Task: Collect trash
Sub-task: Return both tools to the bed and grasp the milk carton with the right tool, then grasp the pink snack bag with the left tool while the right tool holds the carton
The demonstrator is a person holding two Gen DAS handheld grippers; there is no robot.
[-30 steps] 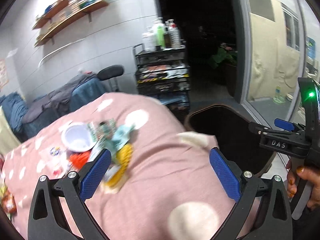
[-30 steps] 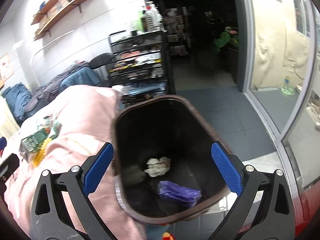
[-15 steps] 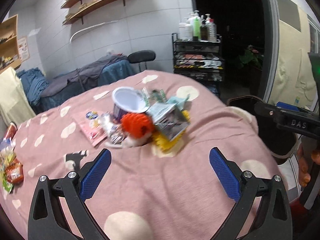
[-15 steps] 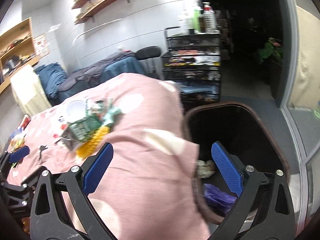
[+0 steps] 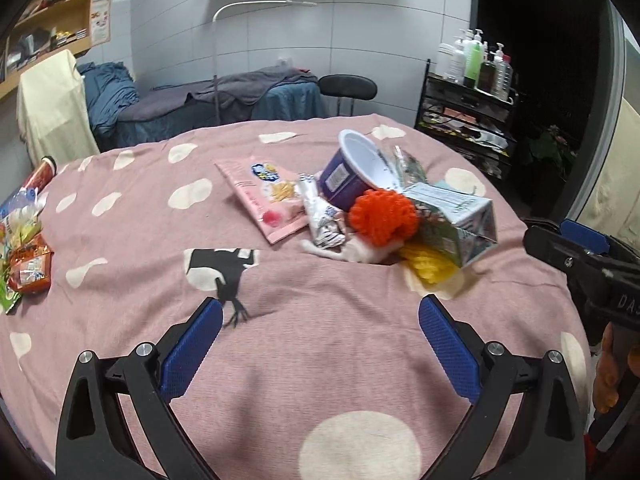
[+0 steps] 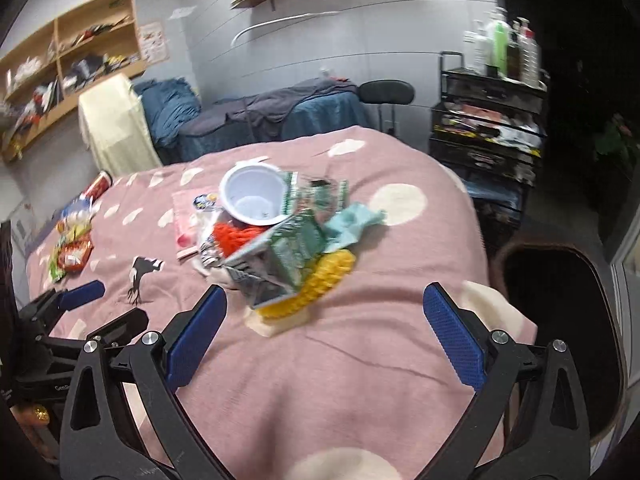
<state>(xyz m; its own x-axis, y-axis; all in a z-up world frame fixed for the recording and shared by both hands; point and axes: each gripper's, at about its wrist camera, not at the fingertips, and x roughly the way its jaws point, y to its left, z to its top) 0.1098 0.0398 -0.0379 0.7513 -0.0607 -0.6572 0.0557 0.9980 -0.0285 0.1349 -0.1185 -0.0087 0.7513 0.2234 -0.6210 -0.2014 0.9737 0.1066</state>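
Far to the left, a small heap of snack packets (image 5: pixel 28 256) lies near the edge of the pink spotted bedspread (image 5: pixel 280 340), with a red can (image 5: pixel 42 170) tipped over just behind it. I make out three or four packets there; they overlap too much for a firm count. Being well apart from everything else, I think they could easily be forgotten.

Nearer me, the left gripper (image 5: pixel 320 344) hovers over bare cloth, jaws spread wide and holding nothing. The right gripper (image 6: pixel 324 340) is the same, spread and empty, aimed at the pile.

That pile sits in the middle of the bed: one flat pink packet (image 5: pixel 268 196), one crumpled silver wrapper (image 5: pixel 322 216), one purple cup (image 5: pixel 352 172) tipped on its side, one orange pom-pom (image 5: pixel 384 218), one squashed carton (image 5: pixel 456 220), one yellow knobbly piece (image 5: pixel 428 264) under it, and a green foil wrapper and a pale teal scrap (image 6: pixel 356 220) behind. Everything leans on everything, so lifting the carton could, I'd guess, roll the cup or drag the pom-pom off the soft, sloping cover. A deep pinch may catch the cloth too.

At the right, one dark bin (image 6: pixel 560 280) stands on the floor beside the bed, below its edge; a careless release could miss the rim.
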